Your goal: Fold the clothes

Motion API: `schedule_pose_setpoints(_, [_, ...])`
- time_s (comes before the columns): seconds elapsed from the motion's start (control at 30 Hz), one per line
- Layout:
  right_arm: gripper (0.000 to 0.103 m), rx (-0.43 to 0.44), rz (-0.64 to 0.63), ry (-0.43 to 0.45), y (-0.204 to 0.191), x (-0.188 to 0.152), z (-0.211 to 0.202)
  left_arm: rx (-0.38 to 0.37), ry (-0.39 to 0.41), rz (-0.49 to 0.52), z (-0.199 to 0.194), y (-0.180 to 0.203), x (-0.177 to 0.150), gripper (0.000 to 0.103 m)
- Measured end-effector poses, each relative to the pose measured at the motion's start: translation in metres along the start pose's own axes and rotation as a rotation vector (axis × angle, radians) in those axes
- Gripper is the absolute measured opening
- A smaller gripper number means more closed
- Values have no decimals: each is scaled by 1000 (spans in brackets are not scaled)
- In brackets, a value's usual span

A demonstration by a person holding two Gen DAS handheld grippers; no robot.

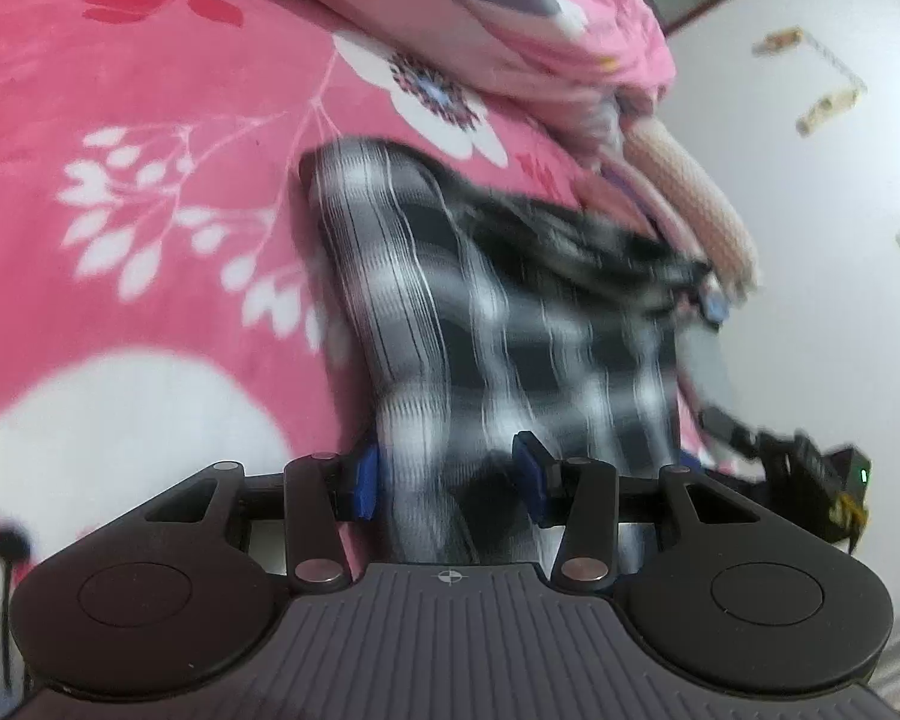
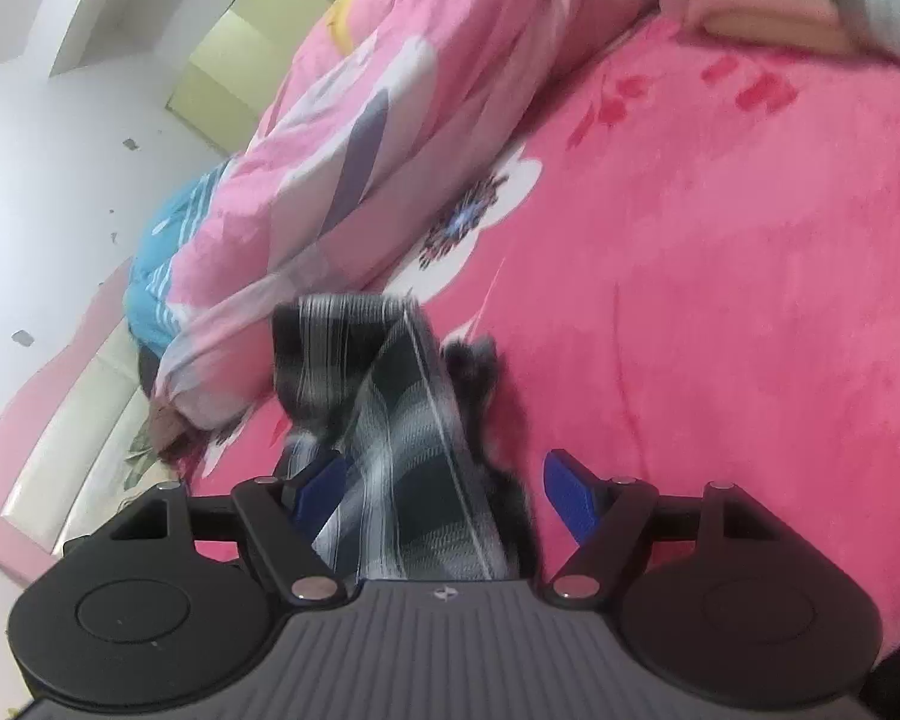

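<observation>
Two grippers have the plaid shirt point(image 1: 486, 300) between their fingers, so I would say the folding is somewhere in the middle rather than near its end. From the left wrist view the shirt looks narrowed into a long band, with one squared end lying on the bed point(image 1: 150, 90) out ahead, toward the heaped quilt point(image 1: 510, 6), and a darker, bunched part trailing off to the right. No finished, flat stack of this shirt shows anywhere; I judge that at least one more fold and a smoothing are left. Much of the cloth is blurred, so the exact layers are hard to read.

The left gripper point(image 1: 450, 480) points along the bed toward the quilt, low over the blanket. Its blue pads sit wide apart with the cloth running between them; whether they pinch it I cannot tell.

The right gripper point(image 2: 444, 492) is tilted, aimed toward the quilt point(image 2: 354, 138) and the headboard side. Its jaws stand wide too. The shirt point(image 2: 402, 420) passes between them, close against the left pad point(image 2: 318, 480) and clear of the right one, so it looks draped rather than gripped. Folded things point(image 2: 768, 18) lie at the far edge of the bed.
</observation>
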State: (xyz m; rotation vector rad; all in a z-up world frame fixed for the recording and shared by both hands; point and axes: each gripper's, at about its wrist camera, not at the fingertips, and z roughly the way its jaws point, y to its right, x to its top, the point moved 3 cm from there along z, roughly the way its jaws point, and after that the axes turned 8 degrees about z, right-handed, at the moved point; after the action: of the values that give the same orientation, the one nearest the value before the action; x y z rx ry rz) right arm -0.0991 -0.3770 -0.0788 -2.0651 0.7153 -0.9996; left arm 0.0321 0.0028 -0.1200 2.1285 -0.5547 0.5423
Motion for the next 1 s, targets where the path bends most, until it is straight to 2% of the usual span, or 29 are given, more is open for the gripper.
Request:
schedule_pose_setpoints(0.17, [76,31,39,-11,12,-7,-3,44,10,20,-3,10,-13,44])
schedule_pose_setpoints(0.27, [76,38,5,17,8,-8,-8,96,18,62,1,20,-13,44])
schedule_pose_setpoints(0.4, [70,55,-272,44,-39,3,0,127,22,100,2,24,-13,44])
schedule_pose_setpoints(0.5, [60,108,-438,-59,-80,13,38,127,36,85,1,22,-16,44])
schedule_pose_setpoints(0.57, [56,57,-431,-88,-88,27,74,127,45,76,1,22,-17,44])
schedule_pose_setpoints(0.63, [51,-24,-332,-25,-78,51,95,126,52,64,1,22,-18,45])
schedule_pose_setpoints(0.77, [52,45,-199,91,-68,61,68,109,55,54,1,19,-17,45])
schedule_pose_setpoints(0.9, [54,48,-300,112,-72,28,22,82,49,43,0,14,-15,45])
schedule_pose_setpoints(1.0, [66,20,-286,106,-61,9,-3,63,40,12,-5,9,-13,45])
